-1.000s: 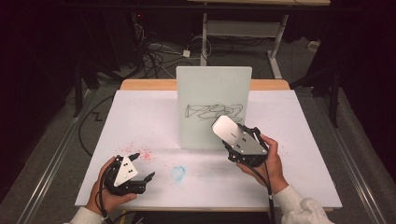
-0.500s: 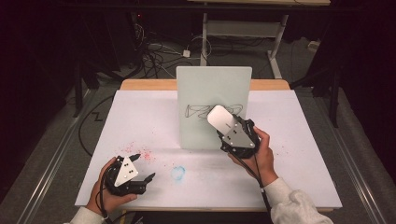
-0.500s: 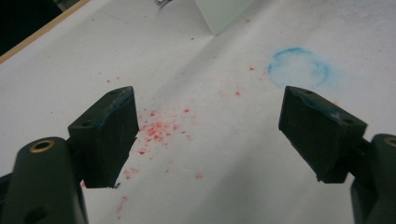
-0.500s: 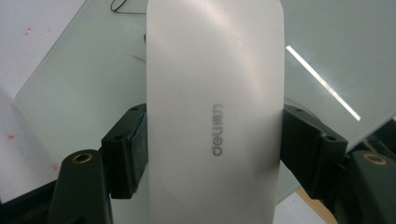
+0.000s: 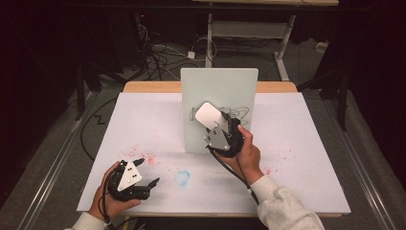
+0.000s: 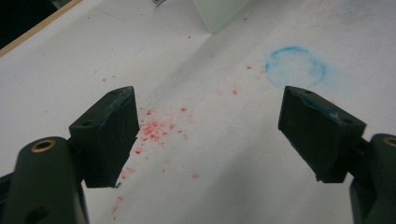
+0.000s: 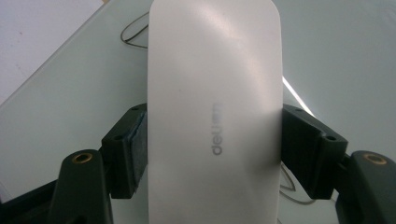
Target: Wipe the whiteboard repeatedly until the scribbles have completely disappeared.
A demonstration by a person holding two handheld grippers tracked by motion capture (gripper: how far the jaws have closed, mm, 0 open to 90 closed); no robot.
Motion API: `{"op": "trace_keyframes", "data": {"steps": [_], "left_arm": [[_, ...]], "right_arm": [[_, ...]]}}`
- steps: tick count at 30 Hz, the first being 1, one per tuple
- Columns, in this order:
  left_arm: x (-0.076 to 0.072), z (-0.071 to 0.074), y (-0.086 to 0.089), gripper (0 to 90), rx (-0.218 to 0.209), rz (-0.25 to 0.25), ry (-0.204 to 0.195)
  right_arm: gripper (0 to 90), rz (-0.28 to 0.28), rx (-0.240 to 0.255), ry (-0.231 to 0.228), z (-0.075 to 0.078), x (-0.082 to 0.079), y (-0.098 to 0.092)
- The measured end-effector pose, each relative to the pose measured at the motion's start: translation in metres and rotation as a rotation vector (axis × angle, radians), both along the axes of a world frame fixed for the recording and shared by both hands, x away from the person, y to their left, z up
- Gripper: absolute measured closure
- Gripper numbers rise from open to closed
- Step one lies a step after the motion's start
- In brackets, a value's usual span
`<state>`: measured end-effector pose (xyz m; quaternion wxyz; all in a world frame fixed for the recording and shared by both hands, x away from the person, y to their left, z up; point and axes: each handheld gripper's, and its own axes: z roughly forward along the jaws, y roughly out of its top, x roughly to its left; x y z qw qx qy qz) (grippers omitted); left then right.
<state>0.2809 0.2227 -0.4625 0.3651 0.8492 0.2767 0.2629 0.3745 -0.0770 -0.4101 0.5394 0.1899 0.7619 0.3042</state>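
High view: fixed overhead on the person's side, facing forward and down across the whole table (image 5: 143, 115). Left gripper view: low and close over the paper, facing the blue ring stain (image 6: 295, 66), shared with the high view. Right gripper view: very close, facing the whiteboard (image 7: 70, 93), shared likewise.

Table (image 5: 306, 191); whiteboard (image 5: 218, 88) upright on it

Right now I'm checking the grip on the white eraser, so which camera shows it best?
The right gripper view: the white eraser sits close up, both pads pressed on its long sides over the whiteboard. The high view shows it small, ahead of the right gripper.
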Motion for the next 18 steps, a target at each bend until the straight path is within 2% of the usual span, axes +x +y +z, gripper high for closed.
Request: {"op": "trace_keyframes", "data": {"steps": [2, 4, 8, 10, 12, 14, 16, 18], "left_arm": [[-0.001, 0.000, 0.000, 19.6, 0.000, -0.002, 0.004], [-0.001, 0.000, 0.000, 19.6, 0.004, -0.005, 0.001], [0.000, 0.000, -0.001, 19.6, 0.008, -0.003, 0.003], [0.000, 0.000, -0.001, 19.6, 0.008, -0.003, 0.005], [-0.001, 0.000, -0.001, 19.7, 0.007, -0.005, 0.000], [-0.003, 0.001, -0.002, 19.7, 0.007, -0.004, -0.002], [-0.004, 0.002, -0.001, 19.6, 0.010, -0.004, -0.008], [-0.004, 0.002, -0.001, 19.7, 0.009, -0.002, -0.012]], "right_arm": [[31.2, 0.007, -0.001, 0.012, -0.004, -0.002, 0.006], [31.2, -0.004, -0.036, -0.007, -0.010, -0.004, 0.012], [31.2, 0.013, -0.070, 0.000, -0.021, -0.007, 0.022], [31.2, 0.033, -0.068, 0.013, -0.025, -0.008, 0.025], [31.2, 0.030, -0.093, 0.015, -0.028, -0.010, 0.029], [31.2, 0.034, -0.102, 0.010, -0.030, -0.010, 0.031], [31.2, 0.041, -0.091, 0.025, -0.026, -0.009, 0.030], [31.2, 0.011, -0.074, -0.008, -0.021, -0.008, 0.027]]}}
